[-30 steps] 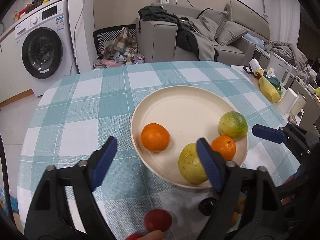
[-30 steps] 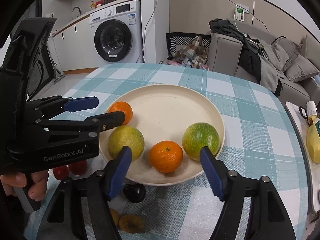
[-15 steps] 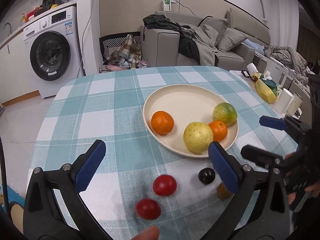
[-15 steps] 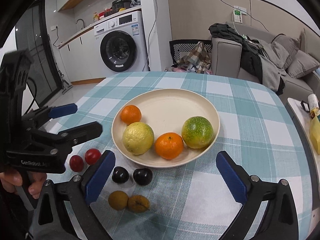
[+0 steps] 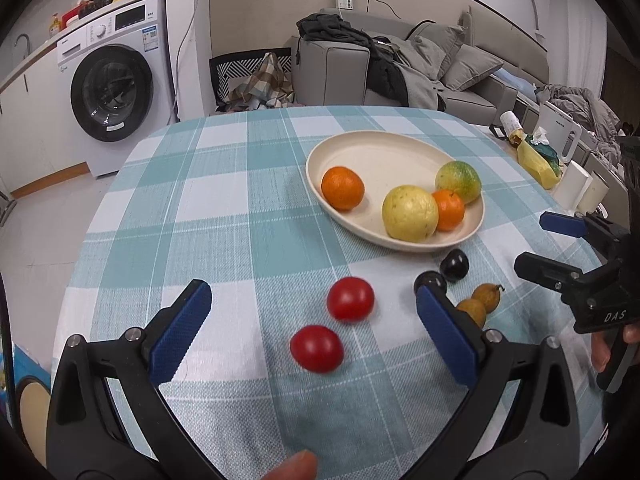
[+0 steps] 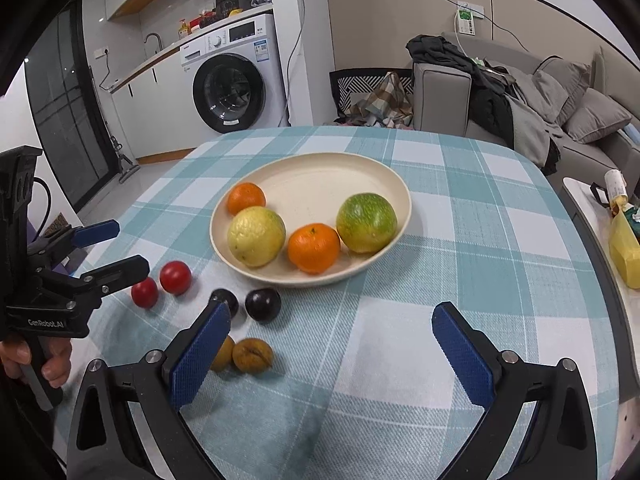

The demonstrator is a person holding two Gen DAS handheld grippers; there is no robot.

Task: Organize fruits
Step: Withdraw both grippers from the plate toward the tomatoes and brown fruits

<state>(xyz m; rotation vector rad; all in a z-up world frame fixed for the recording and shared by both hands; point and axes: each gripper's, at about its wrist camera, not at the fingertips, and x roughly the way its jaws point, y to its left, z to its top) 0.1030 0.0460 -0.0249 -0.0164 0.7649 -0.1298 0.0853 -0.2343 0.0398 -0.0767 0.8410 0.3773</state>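
A cream plate is placed on the table with the teal checked tablecloth. Four fruits are kept in it: a small orange at the far left side, a yellow citrus fruit just in front of it, a second orange in the middle front, and a green citrus fruit at the right, which is touching this orange.

Six small fruits are left on the cloth in front of the plate. Two red cherry tomatoes are lying side by side at the left. Two dark plums are seen near the plate rim, and two brown fruits are lying just behind them, nearer to the cameras.

The left gripper is held above the tomatoes with its jaws wide apart, and nothing is gripped. The right gripper is also spread wide and empty, over bare cloth at the right of the plums.
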